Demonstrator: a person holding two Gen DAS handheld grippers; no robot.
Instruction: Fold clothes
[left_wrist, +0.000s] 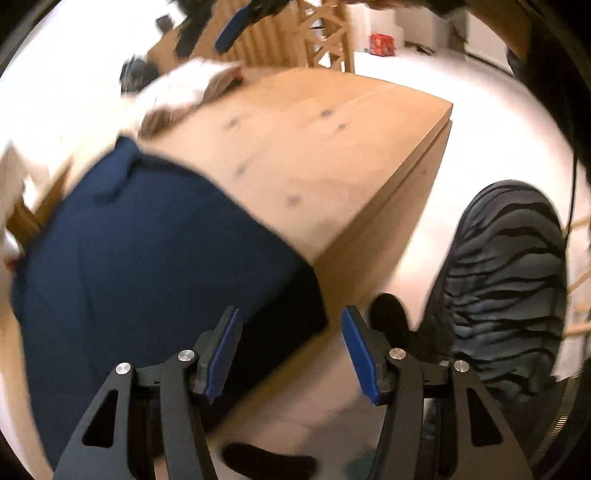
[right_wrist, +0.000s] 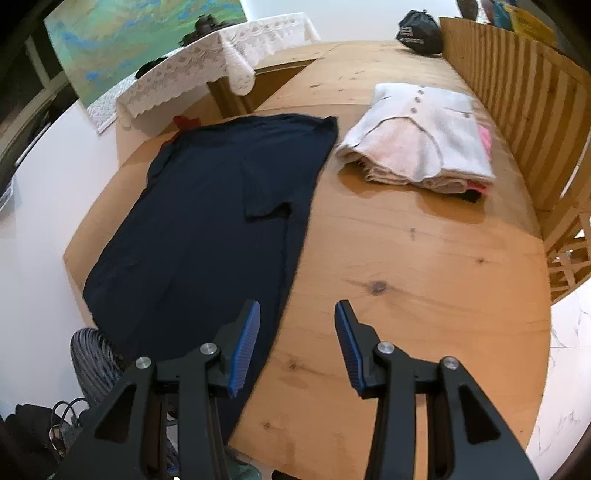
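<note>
A navy T-shirt (right_wrist: 207, 221) lies flat on the wooden table (right_wrist: 406, 277), its long sides folded in, one sleeve folded onto its middle. In the left wrist view the shirt (left_wrist: 140, 258) fills the lower left, blurred. My left gripper (left_wrist: 291, 332) is open and empty, just above the shirt's near corner at the table edge. My right gripper (right_wrist: 297, 325) is open and empty above the shirt's near right edge. The right gripper's blue finger (left_wrist: 231, 29) shows far off in the left wrist view.
A stack of folded pale clothes (right_wrist: 421, 147) sits at the table's far right, also blurred in the left wrist view (left_wrist: 184, 88). A slatted wooden barrier (right_wrist: 524, 103) borders the right side. A lace-covered table (right_wrist: 184, 77) stands behind. A striped shoe (left_wrist: 506, 280) is on the white floor.
</note>
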